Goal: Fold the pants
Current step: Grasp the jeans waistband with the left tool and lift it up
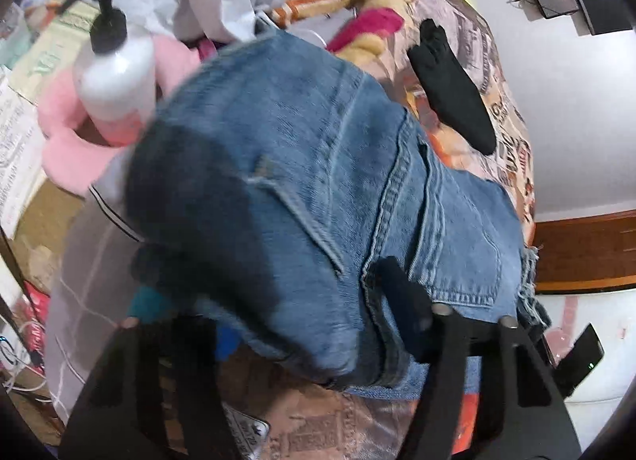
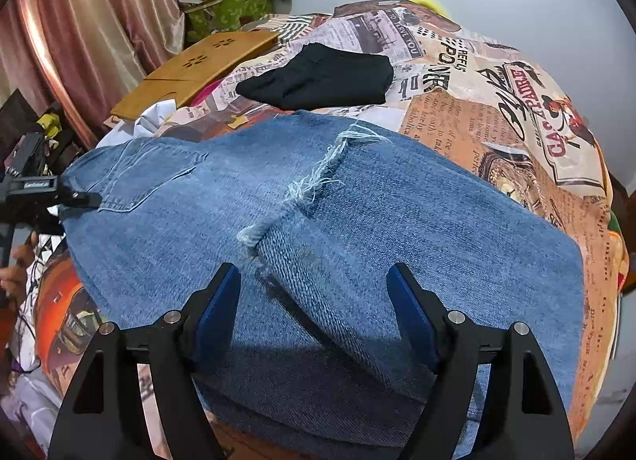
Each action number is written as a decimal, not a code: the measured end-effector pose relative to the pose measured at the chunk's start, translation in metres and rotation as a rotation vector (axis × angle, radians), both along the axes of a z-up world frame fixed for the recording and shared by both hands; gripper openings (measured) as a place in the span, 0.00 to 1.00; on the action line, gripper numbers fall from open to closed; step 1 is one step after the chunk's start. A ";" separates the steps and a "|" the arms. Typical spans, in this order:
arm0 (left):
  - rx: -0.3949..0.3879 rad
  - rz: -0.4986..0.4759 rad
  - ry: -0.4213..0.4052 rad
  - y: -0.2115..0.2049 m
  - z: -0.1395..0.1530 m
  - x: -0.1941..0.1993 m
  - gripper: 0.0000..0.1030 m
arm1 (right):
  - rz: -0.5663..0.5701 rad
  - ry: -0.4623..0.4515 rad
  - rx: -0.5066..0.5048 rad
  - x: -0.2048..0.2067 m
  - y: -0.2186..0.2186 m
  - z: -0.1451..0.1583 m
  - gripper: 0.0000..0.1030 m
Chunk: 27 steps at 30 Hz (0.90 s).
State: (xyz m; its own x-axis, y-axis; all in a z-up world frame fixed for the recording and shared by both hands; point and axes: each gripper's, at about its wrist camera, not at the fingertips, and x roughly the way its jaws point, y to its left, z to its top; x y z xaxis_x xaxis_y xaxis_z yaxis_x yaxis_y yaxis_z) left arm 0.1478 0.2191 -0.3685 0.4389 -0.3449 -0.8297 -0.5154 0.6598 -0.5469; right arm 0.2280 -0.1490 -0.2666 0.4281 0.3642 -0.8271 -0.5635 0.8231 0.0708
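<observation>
We look down steeply over both grippers at the jeans (image 2: 326, 229), which lie on a bed with a newspaper-print cover (image 2: 497, 102).

Right gripper (image 2: 314, 317): jaws stand wide apart above the denim, blue pads (image 2: 216, 313) clear of the cloth; nothing gripped. Just beyond it a frayed hem (image 2: 318, 185) of the folded-over leg runs away from us.

The jeans' long axis runs left to right in the right wrist view, back-pocket end at the left, folded end at the right.

Left gripper (image 1: 278, 301): at the pocket end, over a bunched edge of denim (image 1: 318, 165). The view is blurred; we cannot tell whether the fingers pinch the cloth.

Farther off: black folded garment (image 2: 318, 78). Legible print on the cover: "POWER", "REFUS". Far left, a wooden lap tray (image 2: 198, 66).
</observation>
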 end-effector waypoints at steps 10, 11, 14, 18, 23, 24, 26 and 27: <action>0.325 -0.144 -0.115 -0.021 0.091 0.022 0.27 | 0.010 -0.018 0.063 -0.005 -0.012 0.018 0.71; 0.355 -0.160 -0.133 -0.028 0.103 0.026 0.27 | 0.001 -0.027 0.074 -0.005 -0.016 0.022 0.71; 0.458 -0.208 -0.206 -0.052 0.143 0.040 0.26 | -0.042 -0.058 0.118 -0.004 -0.036 0.039 0.71; 0.555 -0.272 -0.310 -0.089 0.193 0.053 0.26 | -0.099 -0.106 0.128 -0.003 -0.067 0.055 0.71; 0.587 -0.345 -0.397 -0.142 0.234 0.072 0.26 | -0.204 -0.137 0.108 -0.004 -0.123 0.057 0.71; 0.585 -0.364 -0.408 -0.153 0.240 0.076 0.26 | -0.225 -0.137 0.088 -0.003 -0.132 0.054 0.71; 0.596 -0.404 -0.426 -0.179 0.250 0.086 0.26 | -0.272 -0.121 0.046 -0.001 -0.152 0.042 0.71; 0.607 -0.425 -0.437 -0.191 0.254 0.090 0.26 | -0.286 -0.107 0.040 0.000 -0.160 0.036 0.71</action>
